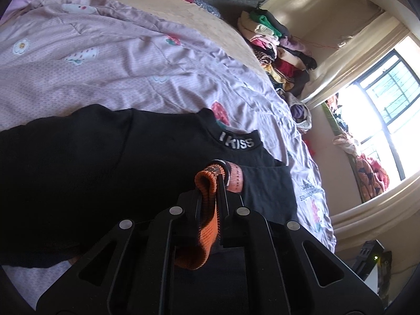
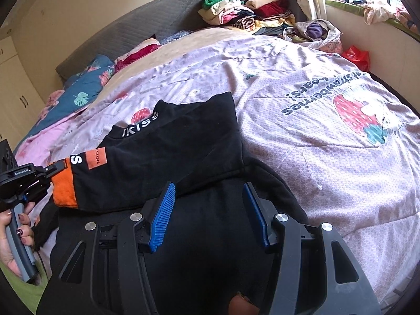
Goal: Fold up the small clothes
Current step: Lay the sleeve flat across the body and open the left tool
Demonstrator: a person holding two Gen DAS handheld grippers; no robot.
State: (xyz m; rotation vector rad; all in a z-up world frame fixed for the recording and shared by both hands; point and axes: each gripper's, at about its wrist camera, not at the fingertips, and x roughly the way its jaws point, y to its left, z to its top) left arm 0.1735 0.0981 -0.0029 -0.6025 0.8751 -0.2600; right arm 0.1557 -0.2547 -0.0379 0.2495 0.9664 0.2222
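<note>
A small black sweater [image 2: 168, 157] is lying on the pink printed bedspread [image 2: 328, 157], near the front edge of the bed. Its high collar [image 1: 237, 141] is carrying white letters reading "KISS", and the collar end is pointing toward the pillows [image 2: 86, 89]. One sleeve is lying folded across the body of the garment, ending in a ribbed orange cuff [image 2: 64, 189]; just above the cuff sit an orange patch with dark lettering and a white patch with a black "S". The fabric is looking thick and matte, with soft creases where the sleeve is crossing the chest.

The left gripper [image 1: 219, 181] is pinching the orange cuff, its fingers pressed together on the ribbing, so that a fold of orange knit is bulging out above and below them. A hand [image 2: 15, 236] with dark-painted nails is holding that gripper's grey handle at the left of the right wrist view.

The right gripper [image 2: 210, 215] is hovering over the lower body of the sweater, its blue ribbed pads [image 2: 162, 218] standing apart with black cloth showing between them; whether the tips are touching the fabric is hard to tell from this angle.

A heap of unfolded clothes [image 2: 249, 13] is sitting at the far corner of the bed, by the window [image 1: 388, 105].
</note>
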